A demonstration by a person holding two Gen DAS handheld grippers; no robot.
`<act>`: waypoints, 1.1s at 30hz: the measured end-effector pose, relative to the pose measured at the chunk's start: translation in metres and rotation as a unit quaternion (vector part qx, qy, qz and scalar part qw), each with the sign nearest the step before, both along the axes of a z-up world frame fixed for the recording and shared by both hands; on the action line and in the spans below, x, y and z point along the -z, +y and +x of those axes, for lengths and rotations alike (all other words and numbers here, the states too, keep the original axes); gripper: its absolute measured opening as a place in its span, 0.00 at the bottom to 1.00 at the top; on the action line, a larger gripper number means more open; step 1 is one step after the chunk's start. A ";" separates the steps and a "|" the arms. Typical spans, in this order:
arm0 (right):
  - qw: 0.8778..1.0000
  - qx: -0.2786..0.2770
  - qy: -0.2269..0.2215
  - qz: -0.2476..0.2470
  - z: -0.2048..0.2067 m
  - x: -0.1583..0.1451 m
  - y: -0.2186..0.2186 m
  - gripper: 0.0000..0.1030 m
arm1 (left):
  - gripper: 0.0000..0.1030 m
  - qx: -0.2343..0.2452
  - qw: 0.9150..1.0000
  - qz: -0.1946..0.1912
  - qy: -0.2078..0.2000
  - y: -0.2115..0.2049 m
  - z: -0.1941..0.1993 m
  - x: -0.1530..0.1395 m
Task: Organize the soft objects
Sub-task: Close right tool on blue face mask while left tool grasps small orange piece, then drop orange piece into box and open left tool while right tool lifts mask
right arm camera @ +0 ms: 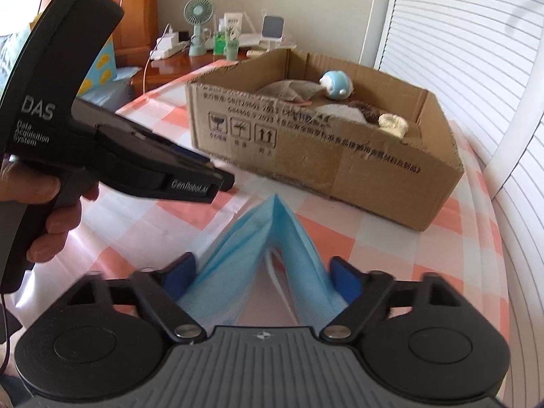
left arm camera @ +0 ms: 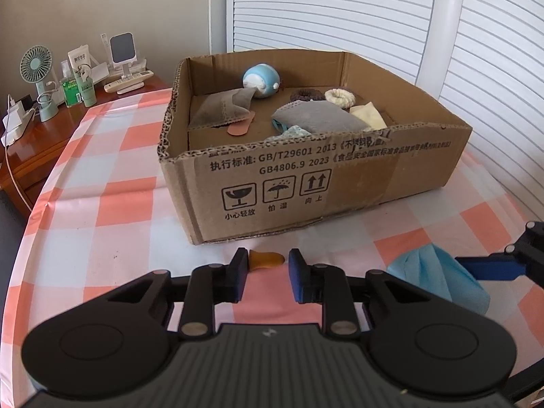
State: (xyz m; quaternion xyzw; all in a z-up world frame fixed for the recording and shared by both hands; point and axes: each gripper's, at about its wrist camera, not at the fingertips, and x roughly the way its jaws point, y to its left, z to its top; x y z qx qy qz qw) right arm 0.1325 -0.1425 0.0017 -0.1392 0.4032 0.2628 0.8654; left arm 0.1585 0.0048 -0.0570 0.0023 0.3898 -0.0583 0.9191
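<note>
A: So, the right gripper [right arm camera: 263, 277] is straddling the blue face mask [right arm camera: 268, 238], jaws spread on either side of it and not yet pinching.

B: And the left gripper [left arm camera: 267, 260]?

A: Spread too, lying low on the desk [left arm camera: 102, 204] with a small orange rubber piece [left arm camera: 267, 258] sitting between its tips, just in front of the cardboard box [left arm camera: 306, 176].

B: Which step is this, then?

A: Picking up, I'd judge. Next, each gripper is needing to press shut on its item, lift it and carry it over the box wall.

B: What is lying in the box?

A: Two grey pouches [left arm camera: 316, 119], a blue round toy [left arm camera: 261, 80], a brown hair tie [left arm camera: 307, 95], a cream hair tie [left arm camera: 339, 97] and a pale cloth [left arm camera: 369, 117].
</note>
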 end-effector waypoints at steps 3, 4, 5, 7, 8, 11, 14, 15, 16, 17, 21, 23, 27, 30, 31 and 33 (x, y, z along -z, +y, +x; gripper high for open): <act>1.000 -0.008 0.011 -0.015 -0.002 0.001 0.003 0.64 | 0.21 0.003 1.000 -0.001 0.001 0.002 -0.001 0.000; 1.000 -0.011 0.009 -0.021 -0.004 0.002 0.004 0.61 | 0.19 0.005 1.000 -0.001 0.001 0.002 -0.001 0.000; 1.000 -0.013 0.010 -0.025 -0.005 0.003 0.004 0.52 | 0.19 0.008 1.000 0.000 0.002 0.002 -0.001 -0.001; 0.999 -0.017 0.012 -0.027 -0.007 0.002 0.005 0.43 | 0.19 0.015 1.000 0.000 0.004 0.003 -0.002 -0.001; 0.999 -0.018 0.011 -0.027 -0.008 0.002 0.005 0.38 | 0.19 0.019 1.000 0.002 0.005 0.004 -0.003 -0.002; 0.999 -0.015 0.007 -0.031 -0.010 0.000 0.004 0.30 | 0.19 0.033 0.999 0.008 0.005 0.005 -0.007 -0.004; 0.999 -0.014 0.001 -0.031 -0.012 -0.004 0.002 0.27 | 0.19 0.048 0.999 0.010 0.001 0.008 -0.013 -0.011; 0.999 -0.015 -0.001 -0.030 -0.013 -0.006 0.001 0.27 | 0.19 0.053 0.999 0.009 0.001 0.009 -0.014 -0.014; 0.999 -0.015 -0.003 -0.030 -0.014 -0.008 0.000 0.27 | 0.19 0.059 0.998 0.009 0.001 0.010 -0.017 -0.017; 0.999 -0.014 -0.006 -0.029 -0.015 -0.010 -0.001 0.27 | 0.19 0.065 0.998 0.007 0.002 0.011 -0.019 -0.021; 0.999 -0.013 -0.020 -0.030 -0.019 -0.020 -0.004 0.27 | 0.19 0.090 0.996 -0.001 -0.004 0.015 -0.030 -0.041; 0.999 -0.014 -0.028 -0.030 -0.021 -0.026 -0.006 0.27 | 0.19 0.099 0.995 0.000 -0.019 0.016 -0.033 -0.056; 0.998 -0.012 -0.049 -0.030 -0.022 -0.040 -0.010 0.27 | 0.19 0.105 0.993 0.000 -0.049 0.017 -0.031 -0.082; 0.997 -0.008 -0.067 -0.028 -0.021 -0.051 -0.012 0.27 | 0.19 0.107 0.992 -0.002 -0.069 0.017 -0.022 -0.099; 0.997 -0.008 -0.071 -0.027 -0.021 -0.054 -0.013 0.27 | 0.19 0.109 0.991 -0.002 -0.076 0.015 -0.016 -0.103; 0.996 -0.007 -0.081 -0.024 -0.019 -0.062 -0.014 0.27 | 0.19 0.109 0.990 0.003 -0.086 0.012 -0.004 -0.109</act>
